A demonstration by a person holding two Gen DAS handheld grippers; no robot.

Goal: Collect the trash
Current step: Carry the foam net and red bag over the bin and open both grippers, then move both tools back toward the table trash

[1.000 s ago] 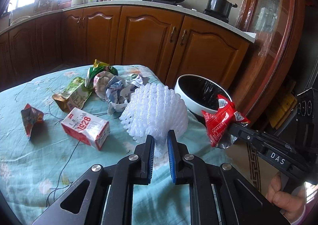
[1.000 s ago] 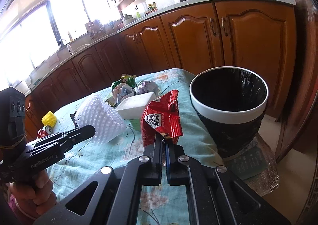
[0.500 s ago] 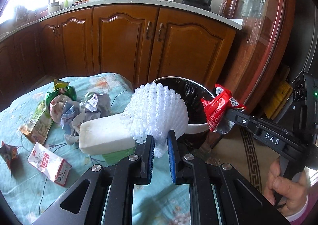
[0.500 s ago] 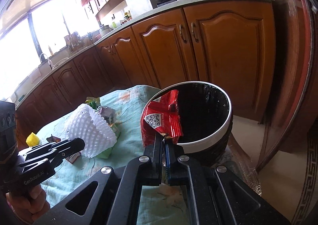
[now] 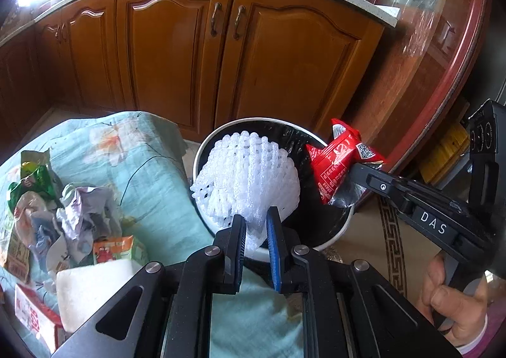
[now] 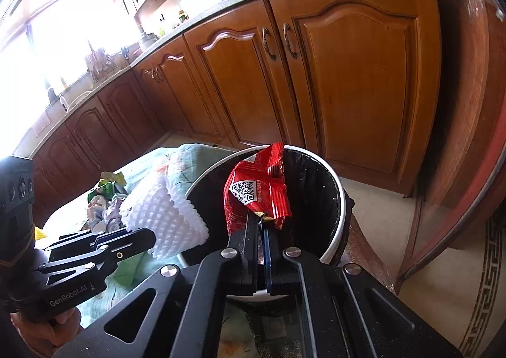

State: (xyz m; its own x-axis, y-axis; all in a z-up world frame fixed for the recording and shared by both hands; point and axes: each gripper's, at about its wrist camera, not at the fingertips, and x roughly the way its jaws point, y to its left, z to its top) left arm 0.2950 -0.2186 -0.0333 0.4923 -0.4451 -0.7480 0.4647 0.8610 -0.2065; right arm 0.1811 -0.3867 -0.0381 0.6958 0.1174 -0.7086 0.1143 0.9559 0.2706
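Left wrist view: leftover litter (image 5: 72, 225) heaped on the teal cloth (image 5: 151, 174), awaiting collection. Left gripper (image 5: 255, 231) narrowly parted, pinching the white foam net (image 5: 249, 180) over the bin (image 5: 335, 237), likely poised for dropping. Right gripper (image 5: 355, 169) pressed tight on the red wrapper (image 5: 338, 161), likewise above the bin's mouth.

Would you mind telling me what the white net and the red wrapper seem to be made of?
White net: probably soft foam plastic mesh, matte; open lattice of puffy strands. Red wrapper: thin plastic film, glossy, likely foil-lined; creases, printed code, and a silvery inside in the left wrist view.
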